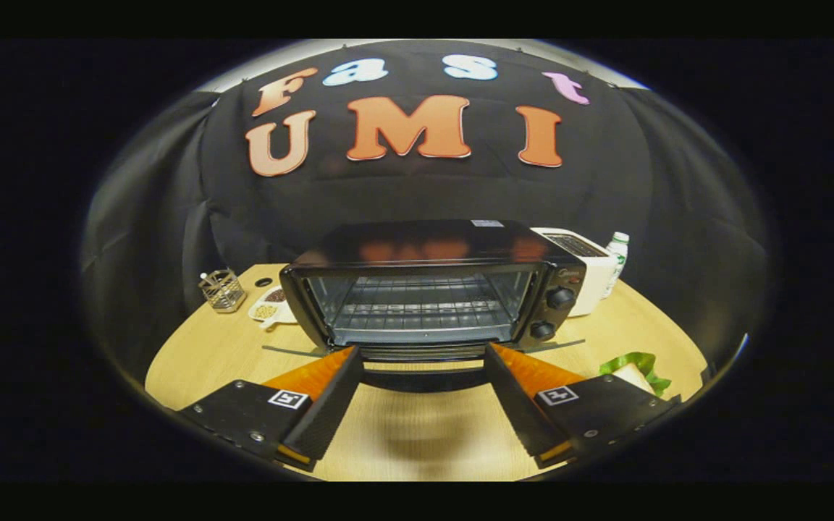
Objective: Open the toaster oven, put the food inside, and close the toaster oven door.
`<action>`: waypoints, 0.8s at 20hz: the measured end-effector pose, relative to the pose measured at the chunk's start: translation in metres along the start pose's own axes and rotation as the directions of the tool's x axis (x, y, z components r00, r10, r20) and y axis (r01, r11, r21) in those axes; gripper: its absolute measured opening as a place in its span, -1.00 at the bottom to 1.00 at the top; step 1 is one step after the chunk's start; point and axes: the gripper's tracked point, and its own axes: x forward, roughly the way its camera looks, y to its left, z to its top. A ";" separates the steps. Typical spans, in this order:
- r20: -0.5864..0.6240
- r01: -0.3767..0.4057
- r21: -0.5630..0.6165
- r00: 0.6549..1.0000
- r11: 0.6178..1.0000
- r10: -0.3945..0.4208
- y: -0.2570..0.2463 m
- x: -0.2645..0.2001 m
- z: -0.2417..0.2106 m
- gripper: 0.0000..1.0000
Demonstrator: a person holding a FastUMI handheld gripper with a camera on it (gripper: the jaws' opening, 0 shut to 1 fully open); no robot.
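A black toaster oven [431, 289] stands on the wooden table just ahead of my fingers. Its door [417, 352] is folded down toward me, so the wire rack [417, 307] inside shows. The door's dark handle bar [424, 380] lies between my two fingers. My gripper [423, 351] is open, fingers spread wide at either end of the handle, with nothing pressed between them. The food [638, 369], a pale piece with green leaf, lies on the table to the right of the right finger.
A white toaster [583, 268] and a plastic bottle [616, 260] stand right of the oven. Left of it are a wire basket [223, 289] and a white dish [271, 305] of beans. Bare tabletop [417, 434] lies under my fingers.
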 end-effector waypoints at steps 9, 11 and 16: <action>-0.094 -0.001 0.008 0.996 1.000 0.002 0.001 -0.010 -0.062 0.96; -0.111 -0.001 0.009 0.994 1.000 0.002 0.002 -0.010 -0.073 0.96; -0.198 0.004 0.012 0.980 1.000 -0.001 0.002 -0.002 -0.115 0.95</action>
